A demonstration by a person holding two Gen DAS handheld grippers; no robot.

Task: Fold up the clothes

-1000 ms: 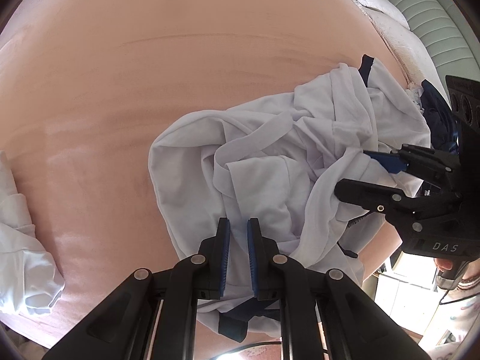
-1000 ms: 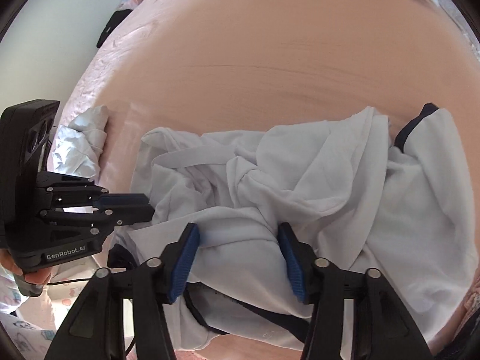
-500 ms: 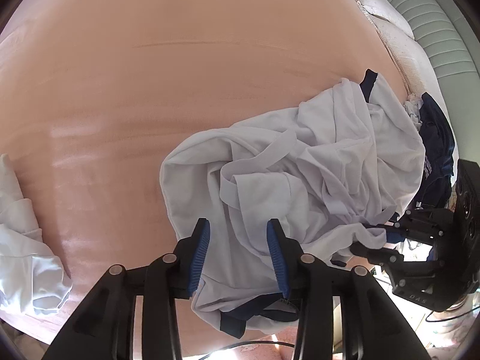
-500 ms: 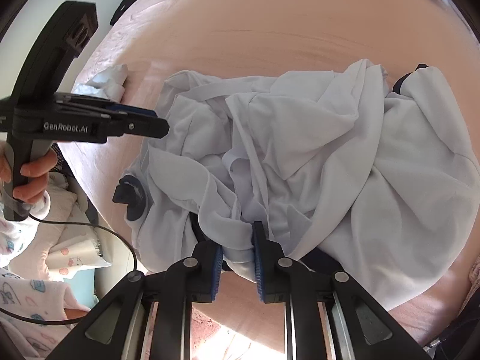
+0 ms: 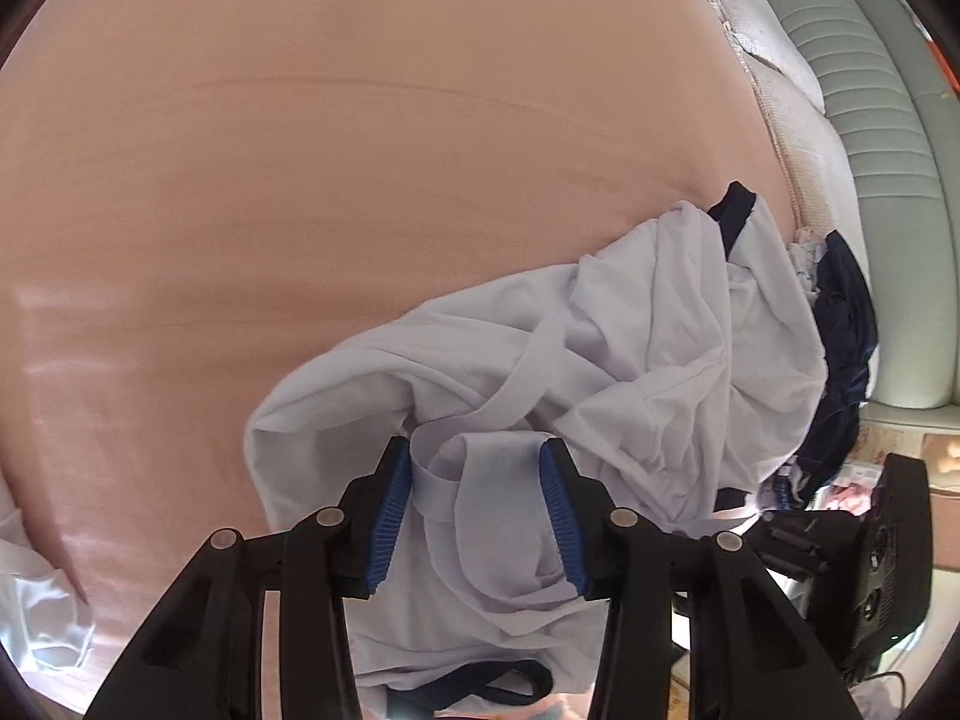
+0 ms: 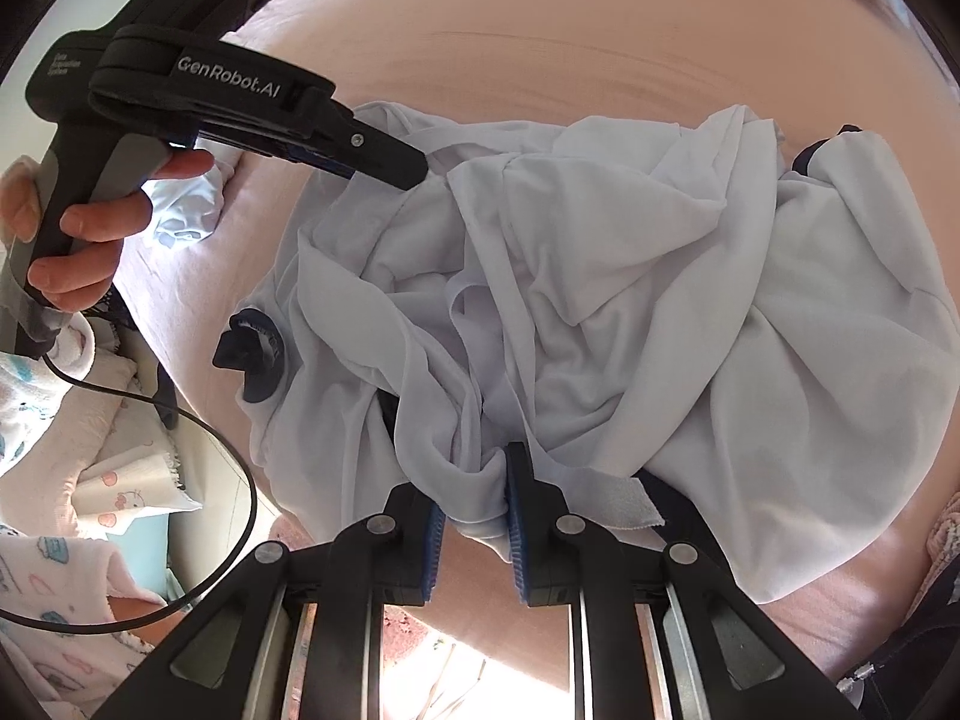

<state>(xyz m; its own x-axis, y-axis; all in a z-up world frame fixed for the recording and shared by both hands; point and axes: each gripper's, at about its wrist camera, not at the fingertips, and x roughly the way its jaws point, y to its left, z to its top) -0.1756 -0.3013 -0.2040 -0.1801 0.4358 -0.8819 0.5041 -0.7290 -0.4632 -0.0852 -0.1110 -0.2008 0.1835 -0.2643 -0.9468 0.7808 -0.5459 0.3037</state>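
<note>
A crumpled white garment (image 5: 630, 360) with navy trim lies on the peach bed sheet (image 5: 300, 180). My left gripper (image 5: 475, 449) is open and points down onto it, its blue pads straddling a folded band of the white cloth without squeezing it. In the right wrist view the left gripper (image 6: 414, 171) touches the garment's (image 6: 660, 300) far left side, held by a hand (image 6: 90, 222). My right gripper (image 6: 474, 480) is shut on a bunched fold at the garment's near edge. A navy cuff (image 6: 252, 354) sticks out on the left.
A dark navy garment (image 5: 846, 324) lies beside the white one by the pale green headboard (image 5: 870, 90). Another white cloth (image 5: 36, 612) sits at the sheet's left edge. A black cable (image 6: 228, 480) hangs past the bed's edge over patterned pyjamas (image 6: 48, 600).
My left jaws went from shut to open and came down over the garment's band. My right jaws closed on a fold at the near edge, and the garment bunched toward them.
</note>
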